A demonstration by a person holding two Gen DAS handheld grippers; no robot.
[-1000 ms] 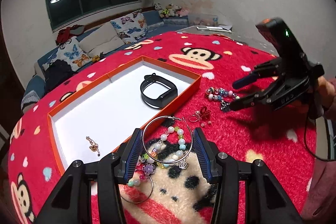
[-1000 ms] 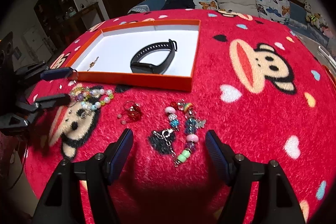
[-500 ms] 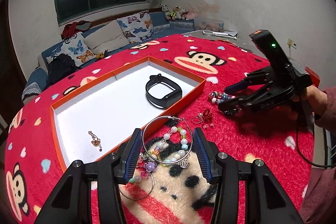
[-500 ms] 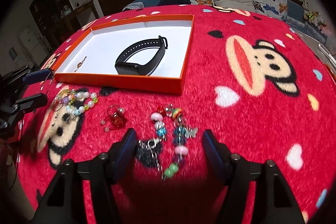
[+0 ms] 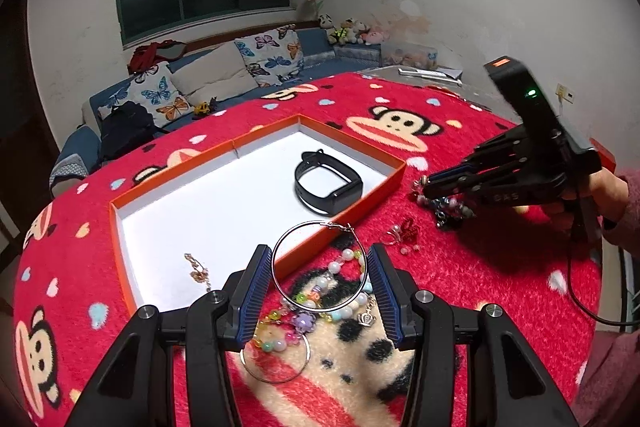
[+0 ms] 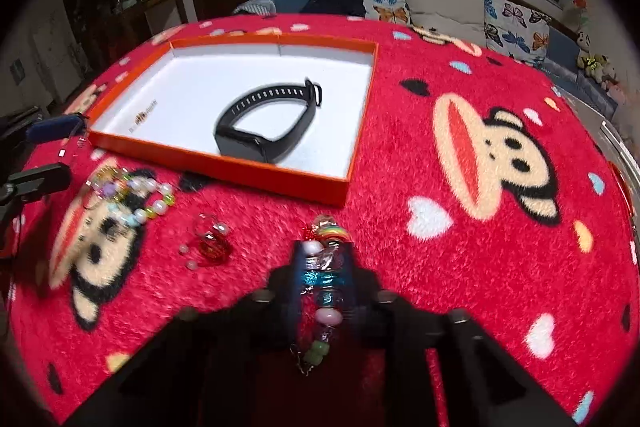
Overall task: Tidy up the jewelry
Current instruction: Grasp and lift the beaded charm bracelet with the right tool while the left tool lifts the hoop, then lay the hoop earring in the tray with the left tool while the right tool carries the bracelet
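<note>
My left gripper (image 5: 319, 277) is shut on a large silver hoop earring (image 5: 319, 265), held above a pastel bead bracelet (image 5: 320, 303) and a second hoop (image 5: 276, 361) on the red cloth. My right gripper (image 6: 322, 267) is shut on a colourful charm bracelet (image 6: 323, 281) lying on the cloth; it also shows in the left wrist view (image 5: 434, 187). The orange tray (image 5: 344, 223) with a white floor holds a black smart band (image 5: 326, 181) and a small gold chain (image 5: 198, 269). A red bead earring (image 6: 214, 247) lies between the bracelets.
A red monkey-print cloth (image 6: 480, 247) covers the round table. A sofa with butterfly cushions (image 5: 264, 55) stands behind it. A cable (image 5: 580, 291) hangs from the right gripper.
My right gripper moved forward over the charm bracelet and shut on it. My left gripper, still holding the hoop, has risen a little towards the tray edge.
</note>
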